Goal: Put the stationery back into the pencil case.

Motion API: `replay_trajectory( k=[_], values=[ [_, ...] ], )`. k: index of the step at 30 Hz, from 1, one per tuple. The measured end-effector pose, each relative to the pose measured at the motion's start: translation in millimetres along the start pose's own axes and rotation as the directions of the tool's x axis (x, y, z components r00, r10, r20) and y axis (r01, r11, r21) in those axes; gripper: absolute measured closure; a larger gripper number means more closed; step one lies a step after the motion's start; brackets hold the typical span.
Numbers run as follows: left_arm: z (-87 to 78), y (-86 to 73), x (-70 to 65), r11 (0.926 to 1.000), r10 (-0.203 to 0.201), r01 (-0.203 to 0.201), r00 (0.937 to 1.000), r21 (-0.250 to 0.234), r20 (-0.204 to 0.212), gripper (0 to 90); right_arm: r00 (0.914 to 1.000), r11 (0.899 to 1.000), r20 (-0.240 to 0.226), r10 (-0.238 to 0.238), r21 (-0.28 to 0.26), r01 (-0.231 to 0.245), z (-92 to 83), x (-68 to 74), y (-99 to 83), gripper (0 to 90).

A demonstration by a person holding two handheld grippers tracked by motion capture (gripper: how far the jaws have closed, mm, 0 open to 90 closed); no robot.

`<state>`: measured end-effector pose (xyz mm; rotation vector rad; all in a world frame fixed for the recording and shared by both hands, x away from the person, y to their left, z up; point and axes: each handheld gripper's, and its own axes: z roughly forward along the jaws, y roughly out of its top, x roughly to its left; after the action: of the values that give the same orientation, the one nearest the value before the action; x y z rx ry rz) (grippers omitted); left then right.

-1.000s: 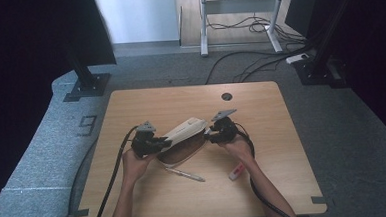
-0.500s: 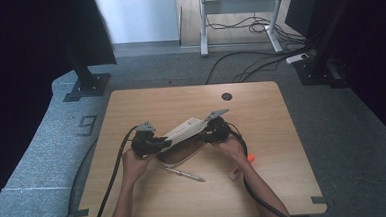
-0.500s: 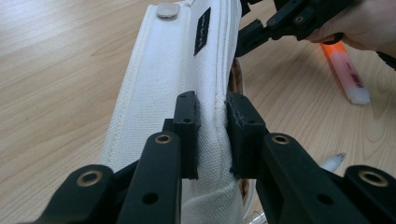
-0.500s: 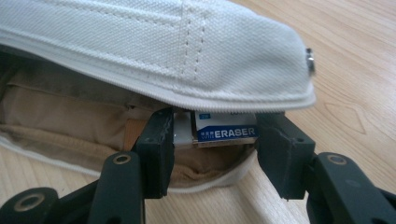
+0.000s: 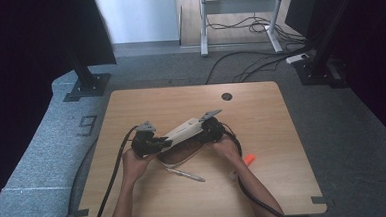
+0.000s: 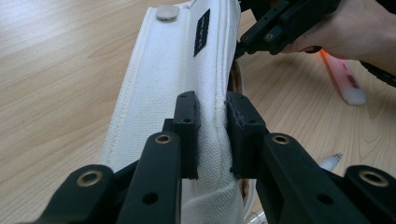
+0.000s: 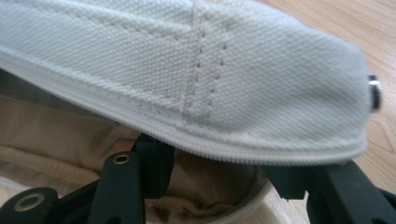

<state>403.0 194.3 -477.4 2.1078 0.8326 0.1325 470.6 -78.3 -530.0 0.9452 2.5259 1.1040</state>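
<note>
A white canvas pencil pouch [image 5: 182, 131] hangs tilted just above the wooden table [image 5: 261, 110], stretched between both grippers. My left gripper [image 5: 155, 143] is shut on the pouch's [image 6: 163, 70] lower end, its pads [image 6: 187, 126] pinching the seam beside the zip. My right gripper [image 5: 208, 128] is at the upper end. In the right gripper view its jaws [image 7: 224, 172] stand apart under the zip edge of the pouch [image 7: 210, 60], with tan lining [image 7: 56, 130] between them. The fabric hides their tips.
A pen [image 5: 184, 175] lies on the table under the pouch, near my left forearm. An orange highlighter [image 5: 249, 159] and a small white cap [image 5: 232, 174] lie by my right wrist. A cable hole [image 5: 226, 96] sits toward the far edge.
My right gripper has shifted a little left and down, closer in on the pouch's end, uncovering the orange highlighter. The left gripper has kept still with its grip.
</note>
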Motion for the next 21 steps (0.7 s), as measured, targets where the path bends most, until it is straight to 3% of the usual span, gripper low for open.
replay_trajectory(
  k=[10,15,21],
  values=[
    [0.4,-0.2,0.1,1.0000,0.000,0.000,1.0000,0.001,-0.001,75.2,0.9997,1.000,-0.004,0.025,0.002,-0.025,3.9,-0.9,0.0,42.5],
    [1.2,-0.4,0.2,1.0000,-0.001,0.001,1.0000,0.002,-0.002,75.3,0.9998,1.000,-0.016,0.008,-0.001,-0.008,-2.8,-0.6,0.6,33.7],
    [1.2,-0.6,0.6,1.0000,-0.004,0.004,1.0000,0.002,-0.001,75.2,0.9992,1.000,-0.030,-0.026,0.015,0.027,-10.3,0.2,-1.7,31.7]
  ],
)
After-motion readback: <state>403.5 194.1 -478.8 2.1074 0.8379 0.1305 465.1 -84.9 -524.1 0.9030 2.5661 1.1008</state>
